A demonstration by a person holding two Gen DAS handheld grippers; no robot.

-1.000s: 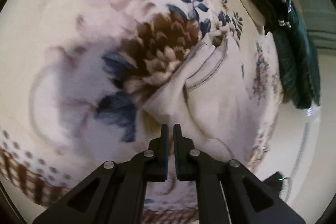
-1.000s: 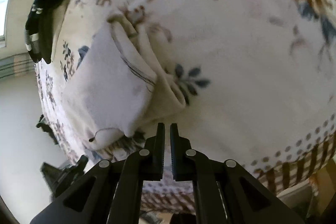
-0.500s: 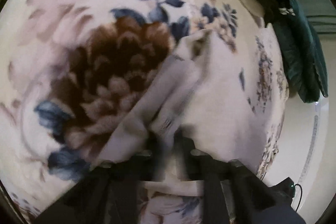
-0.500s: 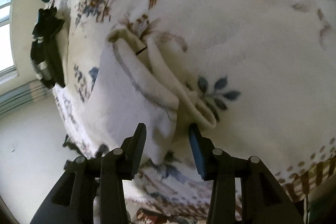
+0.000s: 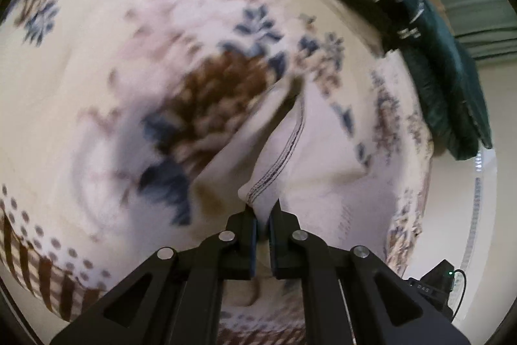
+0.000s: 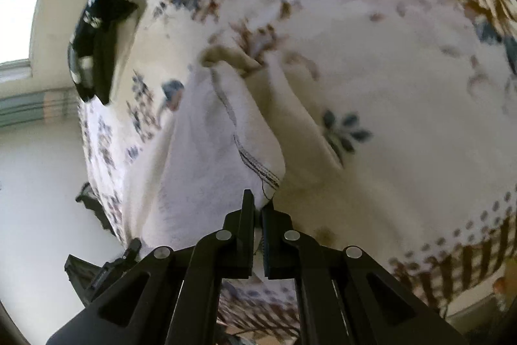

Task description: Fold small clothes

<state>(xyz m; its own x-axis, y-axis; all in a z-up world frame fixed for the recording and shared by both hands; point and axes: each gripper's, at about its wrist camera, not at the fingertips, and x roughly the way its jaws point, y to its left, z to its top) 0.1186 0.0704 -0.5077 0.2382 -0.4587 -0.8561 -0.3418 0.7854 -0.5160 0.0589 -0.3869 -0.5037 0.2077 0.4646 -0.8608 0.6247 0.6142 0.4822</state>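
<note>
A small white garment [image 5: 323, 157] with a dark stitched hem lies partly folded on a floral blanket [image 5: 97, 86]. My left gripper [image 5: 263, 209] is shut on the garment's near hem corner and holds it raised off the blanket. The garment also shows in the right wrist view [image 6: 206, 157]. My right gripper [image 6: 258, 207] is shut on another hem corner of it, by the dark stitching, also lifted. The fabric hangs in folds between the two corners. A cream fold [image 6: 300, 118] of the garment lies beside it on the blanket.
Dark green and black clothes [image 5: 446, 80] are stacked at the blanket's far edge, also seen in the right wrist view [image 6: 93, 44]. A black device [image 5: 433, 283] sits on the floor past the blanket's edge. The blanket has a brown checked border [image 6: 468, 257].
Both grippers went down to the garment, opened, and closed on its hem corners. They now lift the corners off the blanket.
</note>
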